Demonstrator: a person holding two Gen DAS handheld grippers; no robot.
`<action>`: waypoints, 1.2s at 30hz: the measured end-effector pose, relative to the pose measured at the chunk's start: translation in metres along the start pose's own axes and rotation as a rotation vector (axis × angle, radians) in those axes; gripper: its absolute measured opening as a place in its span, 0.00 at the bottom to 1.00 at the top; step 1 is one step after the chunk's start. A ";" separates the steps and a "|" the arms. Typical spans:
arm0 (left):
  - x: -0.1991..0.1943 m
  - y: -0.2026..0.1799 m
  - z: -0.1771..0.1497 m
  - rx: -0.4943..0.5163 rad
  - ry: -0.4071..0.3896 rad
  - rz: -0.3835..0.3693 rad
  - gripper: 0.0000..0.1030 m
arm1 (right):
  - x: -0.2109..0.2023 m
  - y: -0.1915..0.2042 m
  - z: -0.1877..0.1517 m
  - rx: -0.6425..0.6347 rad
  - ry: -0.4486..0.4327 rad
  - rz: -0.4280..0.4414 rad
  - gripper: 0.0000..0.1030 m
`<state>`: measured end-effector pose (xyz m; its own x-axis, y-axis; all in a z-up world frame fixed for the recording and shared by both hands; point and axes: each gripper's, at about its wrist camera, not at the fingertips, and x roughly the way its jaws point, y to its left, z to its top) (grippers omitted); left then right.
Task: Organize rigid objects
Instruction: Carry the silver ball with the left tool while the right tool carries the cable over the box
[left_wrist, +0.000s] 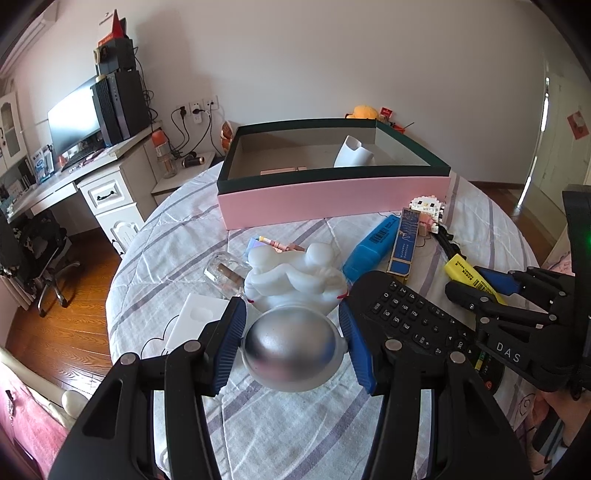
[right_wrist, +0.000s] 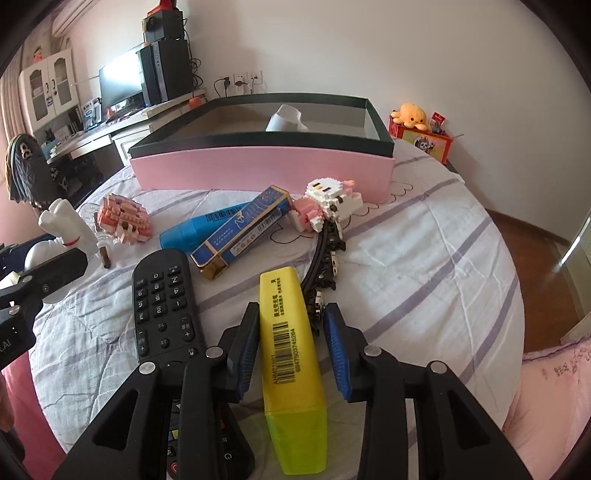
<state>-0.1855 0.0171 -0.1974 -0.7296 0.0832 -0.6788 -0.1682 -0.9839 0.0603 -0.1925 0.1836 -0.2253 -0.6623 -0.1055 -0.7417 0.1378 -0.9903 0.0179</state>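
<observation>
**On the round table: two grippers, one box, loose items in front of it**

On the striped tablecloth (right_wrist: 424, 266), left to right:

- Left gripper (left_wrist: 291, 332): blue pads pressed on both sides of a silver dome (left_wrist: 291, 347), the base of a white figurine (left_wrist: 295, 277). Gripping it. Count: 1 figurine.
- Beside the figurine in the left wrist view: 1 small glass bottle (left_wrist: 221, 273) lying down, 1 white card (left_wrist: 199, 321).
- 2 brick-built figures: a pink one (right_wrist: 123, 218) at the left, a white-and-pink one (right_wrist: 328, 203) near the box's right end. A black brick track (right_wrist: 325, 258) runs from the second one toward the right gripper.
- 1 black remote (right_wrist: 166, 306), number keys readable, "OK" key seen from the left wrist.
- 2 highlighters: blue highlighter (right_wrist: 199, 229), yellow highlighter (right_wrist: 291, 354). Yellow one carries a barcode, "AHM21501" and "6947503745264".
- 1 long blue carton (right_wrist: 243, 229) with gold ends, leaning across the blue highlighter. Print too small to read.
- Right gripper (right_wrist: 291, 347): yellow highlighter lies between the jaws. Left pad touches it, right pad stands clear with a gap. Not clamped. "DAS" is on this gripper's body in the left wrist view.

Behind all of it: 1 pink box (right_wrist: 258, 166) with dark green rim, open top. Inside: 1 white cup-like piece (right_wrist: 284, 120), plus a low pinkish item (left_wrist: 282, 170) I can't identify.
</observation>
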 end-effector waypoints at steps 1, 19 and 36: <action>0.000 0.000 0.001 0.001 -0.002 -0.001 0.52 | -0.001 0.000 0.000 -0.004 0.000 -0.002 0.34; -0.020 -0.001 0.031 0.018 -0.080 -0.012 0.52 | -0.045 0.014 0.036 -0.077 -0.121 -0.020 0.31; -0.020 0.010 0.048 0.006 -0.091 -0.013 0.52 | -0.053 0.015 0.061 -0.078 -0.159 0.035 0.31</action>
<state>-0.2041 0.0131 -0.1484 -0.7841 0.1103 -0.6107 -0.1819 -0.9817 0.0564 -0.2008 0.1686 -0.1447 -0.7637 -0.1587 -0.6257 0.2150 -0.9765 -0.0147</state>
